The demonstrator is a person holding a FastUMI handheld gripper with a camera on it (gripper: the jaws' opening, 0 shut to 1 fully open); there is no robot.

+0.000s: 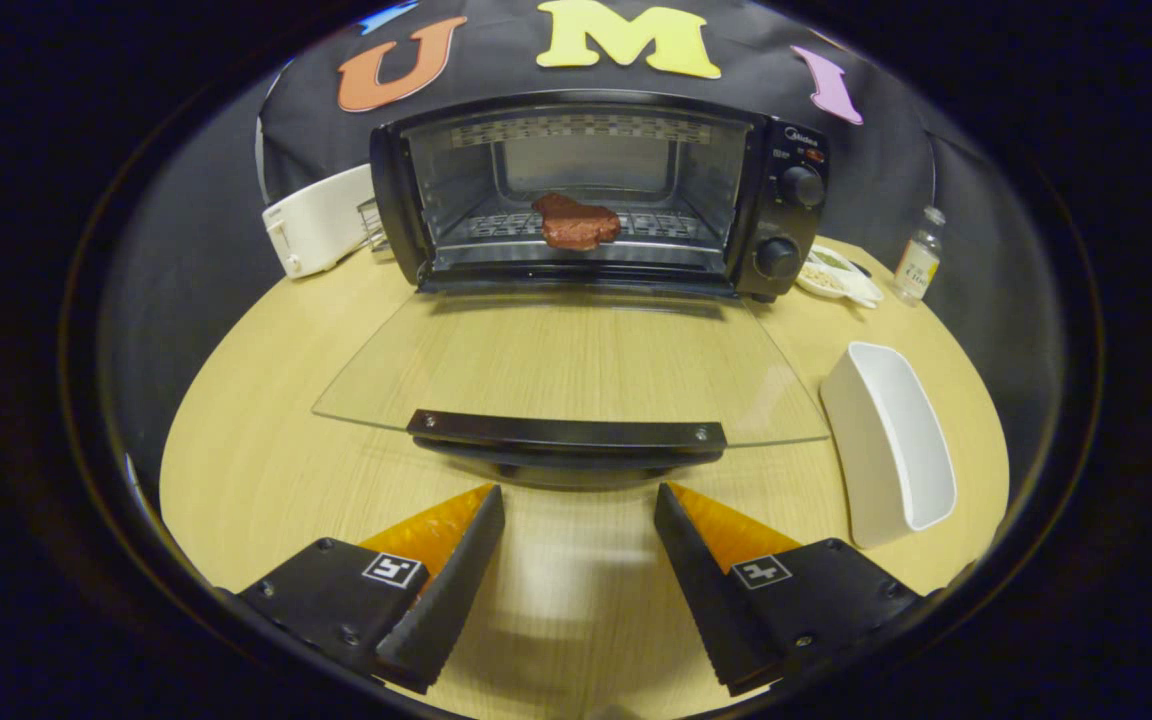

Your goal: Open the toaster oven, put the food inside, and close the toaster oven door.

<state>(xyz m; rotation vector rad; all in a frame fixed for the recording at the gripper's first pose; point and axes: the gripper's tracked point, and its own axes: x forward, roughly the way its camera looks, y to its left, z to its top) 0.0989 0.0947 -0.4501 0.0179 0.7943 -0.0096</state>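
The wooden table [266, 470] carried the toaster oven [596, 190] at its far side, its glass door [576, 365] folded down flat toward the gripper [579, 495], whose fingers stood wide apart and empty just short of the door's black handle [566, 432]. A white pop-up toaster [321, 220] sat just left of the oven and a white rectangular dish [886, 440] right of the door. The piece of red meat [576, 222] lay inside on the oven's rack, while a small plate [836, 275] and a little bottle [919, 257] stood beyond the dish.
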